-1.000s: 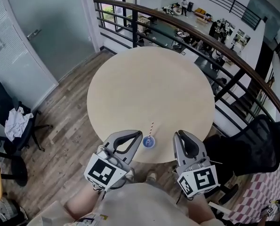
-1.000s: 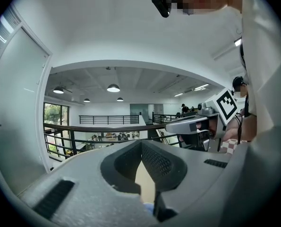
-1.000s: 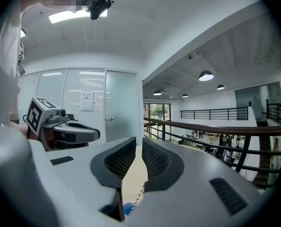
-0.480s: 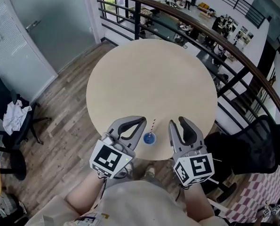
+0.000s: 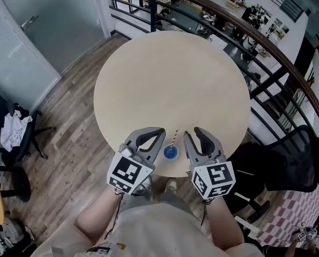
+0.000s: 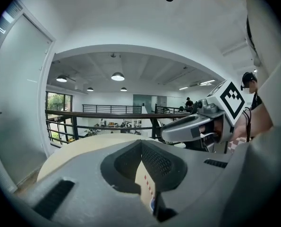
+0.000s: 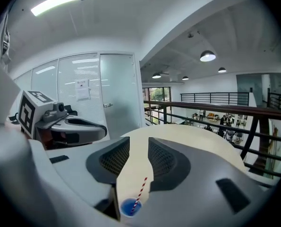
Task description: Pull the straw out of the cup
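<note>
Round beige surface, standing on a wood floor beside a dark railing, carries a single lot near its near edge. Item one: small blue cup, upright, sitting between your two claws and touching neither. Item two: red-and-white striped straw, lower end seated in the cup, upper end rising clear of the rim with nothing on it. Left claw: just left of the cup, tips brought together on nothing; its own view shows cup and straw only through the slot lower down between the fingers, beyond them rather than held. Right claw: just right of the cup, jaws parted and empty; its own view shows cup and straw low in the gap, ahead of the pads and not between them. Task status: nothing completed, since the straw sits fully in the cup and no contact has been made with either item. Outstanding, by my reading: bring your parted right claw onto the straw's free upper length, close on it, then draw it up along its own line until the lower end clears the rim. You may need your left claw against the cup wall, as so light a cup looks likely to lift or tip with the straw.
</note>
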The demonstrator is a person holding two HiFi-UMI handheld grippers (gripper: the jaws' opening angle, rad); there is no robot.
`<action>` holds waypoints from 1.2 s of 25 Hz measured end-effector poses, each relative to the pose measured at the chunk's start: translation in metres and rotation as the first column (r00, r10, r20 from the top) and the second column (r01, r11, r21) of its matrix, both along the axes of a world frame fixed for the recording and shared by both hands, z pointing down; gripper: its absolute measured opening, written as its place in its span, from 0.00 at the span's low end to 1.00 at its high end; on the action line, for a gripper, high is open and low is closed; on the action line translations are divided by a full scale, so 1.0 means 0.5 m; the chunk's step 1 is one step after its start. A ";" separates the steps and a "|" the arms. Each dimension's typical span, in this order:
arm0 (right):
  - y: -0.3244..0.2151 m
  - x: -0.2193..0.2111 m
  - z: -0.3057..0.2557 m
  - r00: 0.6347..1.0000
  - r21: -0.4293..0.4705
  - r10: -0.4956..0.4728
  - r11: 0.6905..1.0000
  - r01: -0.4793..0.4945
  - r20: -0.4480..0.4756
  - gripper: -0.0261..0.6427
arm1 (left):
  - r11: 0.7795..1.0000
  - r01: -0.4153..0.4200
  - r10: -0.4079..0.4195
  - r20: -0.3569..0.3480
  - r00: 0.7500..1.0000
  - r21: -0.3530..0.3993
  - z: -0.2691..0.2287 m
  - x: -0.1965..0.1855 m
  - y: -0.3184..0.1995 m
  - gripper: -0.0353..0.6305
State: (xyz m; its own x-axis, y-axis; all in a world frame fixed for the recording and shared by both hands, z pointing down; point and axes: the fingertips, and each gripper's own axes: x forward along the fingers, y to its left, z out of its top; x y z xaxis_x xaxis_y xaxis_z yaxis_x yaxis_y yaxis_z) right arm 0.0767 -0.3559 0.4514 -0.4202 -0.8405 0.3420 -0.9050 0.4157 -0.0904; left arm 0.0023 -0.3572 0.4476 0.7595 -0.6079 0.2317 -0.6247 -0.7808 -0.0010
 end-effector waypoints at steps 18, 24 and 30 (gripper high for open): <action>-0.042 -0.017 0.276 0.999 -0.284 0.002 0.959 -0.011 -0.033 0.21 | 0.990 -0.028 0.039 0.077 0.996 -0.140 0.191 0.022 -0.028 0.07; -0.058 -0.025 0.341 0.998 -0.338 -0.007 0.941 -0.012 -0.055 0.21 | 0.975 -0.041 0.062 0.087 0.994 -0.220 0.270 0.027 -0.030 0.07; -0.068 -0.030 0.368 0.998 -0.360 0.011 0.933 -0.034 -0.064 0.15 | 0.967 -0.032 0.059 0.101 0.993 -0.251 0.288 0.021 -0.033 0.07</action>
